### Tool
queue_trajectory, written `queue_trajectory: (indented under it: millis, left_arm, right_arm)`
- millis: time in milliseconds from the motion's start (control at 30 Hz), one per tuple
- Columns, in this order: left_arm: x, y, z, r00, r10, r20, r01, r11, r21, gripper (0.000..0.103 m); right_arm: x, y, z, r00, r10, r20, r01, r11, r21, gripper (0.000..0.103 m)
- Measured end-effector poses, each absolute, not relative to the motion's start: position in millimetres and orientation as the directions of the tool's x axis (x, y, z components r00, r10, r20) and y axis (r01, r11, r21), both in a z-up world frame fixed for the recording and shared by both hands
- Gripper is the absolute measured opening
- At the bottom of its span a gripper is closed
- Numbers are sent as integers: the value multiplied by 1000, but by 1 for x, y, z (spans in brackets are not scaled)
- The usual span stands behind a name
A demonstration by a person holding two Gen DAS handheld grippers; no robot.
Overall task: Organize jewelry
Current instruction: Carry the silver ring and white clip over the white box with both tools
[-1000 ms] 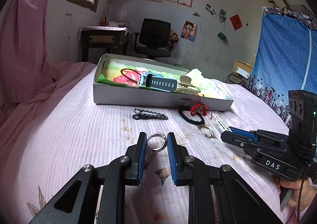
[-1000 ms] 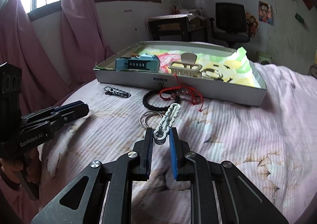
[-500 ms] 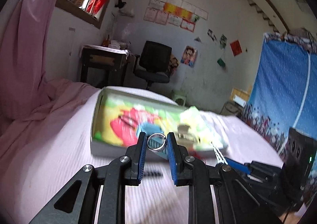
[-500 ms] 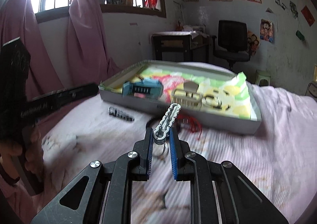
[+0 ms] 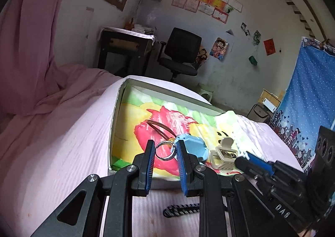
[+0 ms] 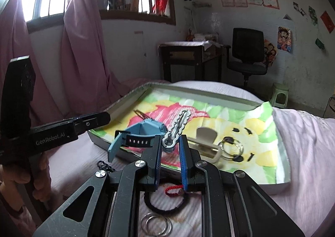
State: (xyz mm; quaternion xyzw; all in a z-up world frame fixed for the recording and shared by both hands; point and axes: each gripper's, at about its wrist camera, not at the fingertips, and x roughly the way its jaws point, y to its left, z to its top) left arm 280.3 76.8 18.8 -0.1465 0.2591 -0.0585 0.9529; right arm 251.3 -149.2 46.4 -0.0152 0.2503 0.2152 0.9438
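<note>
**Carrying both pieces up over the box**

Lifting off the pink bedspread (image 5: pixel 52 153), both grippers now hang above the near edge of the box (image 5: pixel 117 115); a second ago they were low over the bed, each already pinched on its piece. The left gripper (image 5: pixel 165 152) holds a silver ring (image 5: pixel 165 150) between its closed fingers, above the red patch of the box's colourful lining. The right gripper (image 6: pixel 170 147) is clamped on the lower end of a silver hair clip (image 6: pixel 177 128), which slants up and away over the box.

Inside the box already lie a blue watch (image 6: pixel 138 132), a beige claw clip (image 6: pixel 207 140) and some linked rings (image 6: pixel 231 149). On the bedspread in front remain a black chain (image 5: pixel 181 210), a black cord bracelet (image 6: pixel 165 205) with a red tassel and a pair of rings (image 6: pixel 156 225).

The carry looks nearly done, with release into the box the likely next step.
</note>
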Motion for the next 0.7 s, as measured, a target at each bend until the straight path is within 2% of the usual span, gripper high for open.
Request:
queue_trajectory:
  millis: [133, 367, 700]
  left_arm:
    - [287, 76, 18, 855, -163, -491, 15, 956, -292, 20]
    - [298, 63, 15, 817, -89, -570, -15, 984, -175, 20]
    - [301, 65, 10, 790, -81, -607, -9, 990, -144, 20]
  right_arm:
    - [260, -138, 39, 763, 392, -514, -421, 905, 67, 14]
    - [270, -135, 28, 724, 385, -572, -421, 904, 76, 14]
    - [271, -136, 27, 714, 394, -578, -422, 902, 94, 14]
